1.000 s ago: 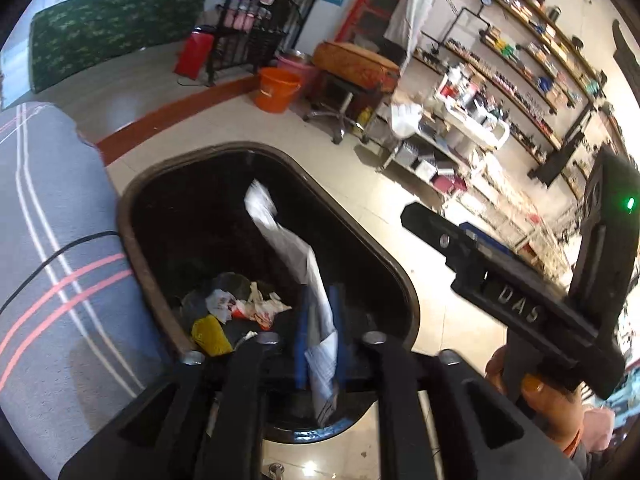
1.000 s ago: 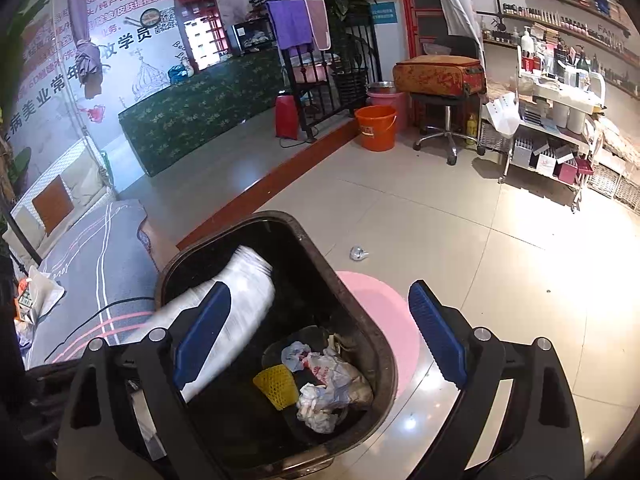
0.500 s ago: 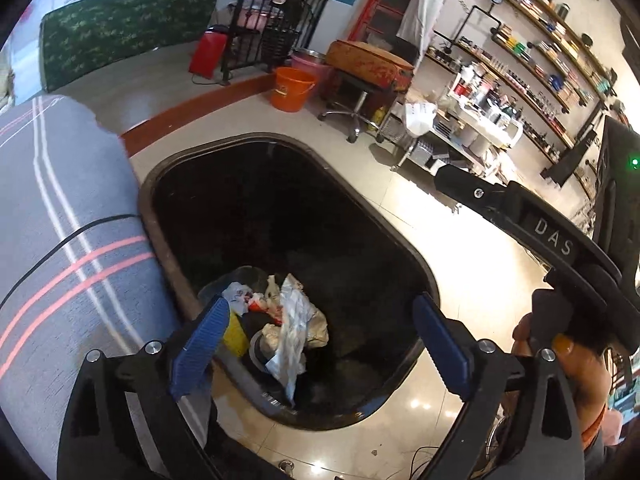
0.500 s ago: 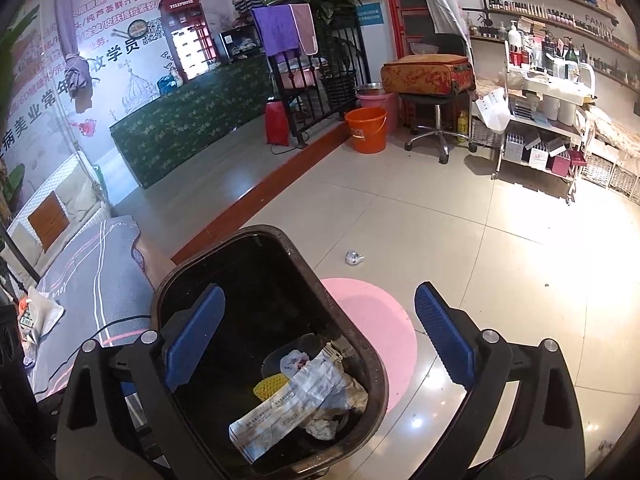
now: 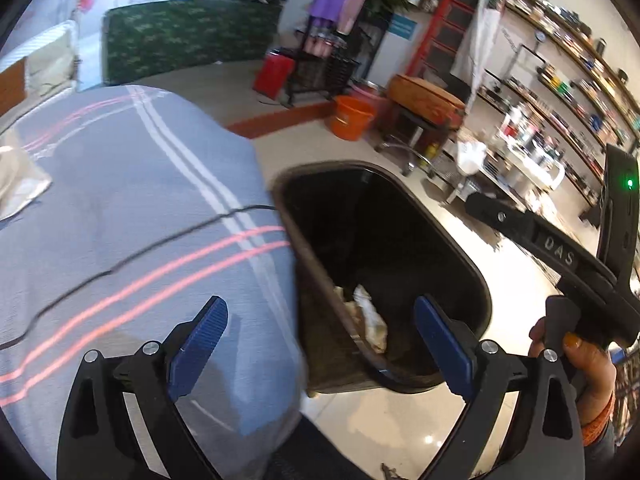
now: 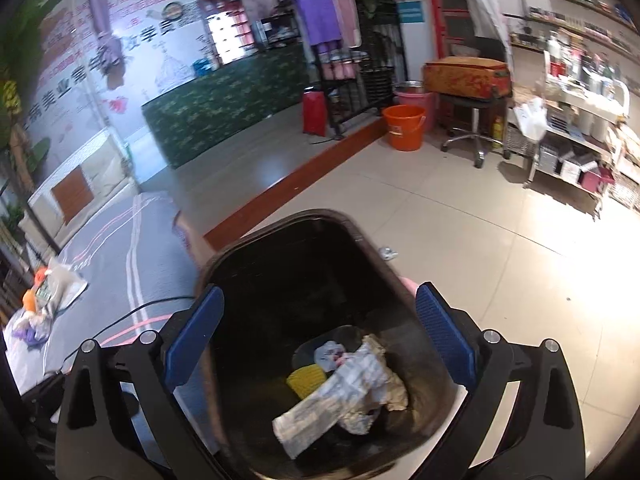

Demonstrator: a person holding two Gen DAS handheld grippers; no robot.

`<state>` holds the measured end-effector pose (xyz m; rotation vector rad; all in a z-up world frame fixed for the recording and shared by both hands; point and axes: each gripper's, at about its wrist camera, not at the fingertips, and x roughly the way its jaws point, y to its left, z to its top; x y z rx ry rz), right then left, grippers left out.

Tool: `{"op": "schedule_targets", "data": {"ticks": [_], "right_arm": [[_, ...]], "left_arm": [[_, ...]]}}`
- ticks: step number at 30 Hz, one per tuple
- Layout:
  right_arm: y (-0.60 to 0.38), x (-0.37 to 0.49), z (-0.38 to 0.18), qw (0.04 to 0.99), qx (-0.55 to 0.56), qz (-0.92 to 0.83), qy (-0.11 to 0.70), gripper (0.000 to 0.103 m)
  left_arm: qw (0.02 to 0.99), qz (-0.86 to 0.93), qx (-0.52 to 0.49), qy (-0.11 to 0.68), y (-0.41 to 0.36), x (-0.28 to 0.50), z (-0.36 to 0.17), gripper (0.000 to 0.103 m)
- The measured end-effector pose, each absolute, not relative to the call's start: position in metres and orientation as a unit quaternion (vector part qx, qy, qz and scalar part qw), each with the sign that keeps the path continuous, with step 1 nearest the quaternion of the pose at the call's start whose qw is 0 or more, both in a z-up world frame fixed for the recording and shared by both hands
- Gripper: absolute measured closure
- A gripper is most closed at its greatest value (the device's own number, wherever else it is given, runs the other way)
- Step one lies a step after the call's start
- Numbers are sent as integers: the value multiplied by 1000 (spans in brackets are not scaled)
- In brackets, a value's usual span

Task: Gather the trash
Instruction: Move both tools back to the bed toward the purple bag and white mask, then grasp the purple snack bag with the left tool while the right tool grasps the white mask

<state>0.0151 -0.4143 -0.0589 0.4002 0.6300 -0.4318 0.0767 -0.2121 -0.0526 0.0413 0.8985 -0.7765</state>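
Note:
A black trash bin [image 6: 280, 228] [image 5: 476, 276] stands on the tiled floor beside a grey striped bed. Crumpled paper [image 6: 340, 392] [image 5: 370, 316] lies at its bottom with a yellow scrap [image 6: 306, 378] and other litter. My right gripper [image 6: 320, 336] hangs open over the bin with nothing between its fingers. My left gripper [image 5: 320, 344] is open and empty too, straddling the bed's edge and the bin's left rim. In the left wrist view the right gripper's body [image 5: 560, 256] shows at the right, held by a hand [image 5: 588, 364]. More trash [image 6: 44, 300] lies on the bed.
The bed cover [image 5: 120, 200] with a black cable [image 5: 160, 248] fills the left. A small crumpled scrap [image 6: 387, 253] lies on the floor behind the bin. Farther back stand an orange bucket [image 6: 403, 127], a stool [image 6: 468, 120] and a shelf trolley [image 6: 568, 148].
The left gripper opened and let a paper sheet drop into the bin, then swung left over the bed. The paper beside the right gripper also fell in. The right gripper shifted slightly.

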Motion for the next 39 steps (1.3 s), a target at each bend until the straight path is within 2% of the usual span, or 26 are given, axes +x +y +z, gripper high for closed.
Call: {"op": "schedule_targets", "data": {"ticks": [10, 20, 23, 25, 30, 32, 35, 36, 39], "right_arm": [[-342, 58, -41, 935, 160, -103, 301, 6], [-226, 128, -40, 933, 123, 57, 332, 6], [-197, 144, -38, 932, 110, 83, 335, 6], [-182, 153, -36, 933, 103, 95, 331, 6], [-153, 182, -28, 932, 101, 122, 325, 6], [-142, 195, -25, 933, 95, 132, 320, 6], [-127, 222, -24, 929, 105, 149, 321, 13], [-121, 234, -24, 926, 110, 155, 325, 17], [-108, 265, -29, 926, 108, 150, 330, 19]], "left_arm": [[898, -256, -7, 357, -120, 85, -25, 10], [927, -119, -83, 346, 0, 113, -22, 12], [930, -74, -102, 344, 39, 122, -23, 18], [930, -53, -114, 346, 62, 129, -24, 26], [921, 3, -184, 344, 129, 158, -25, 33], [913, 9, -210, 349, 146, 174, -27, 39], [900, 7, -225, 374, 157, 203, -37, 41], [894, 3, -234, 383, 162, 209, -44, 46], [885, 5, -254, 389, 172, 222, -53, 47]]}}
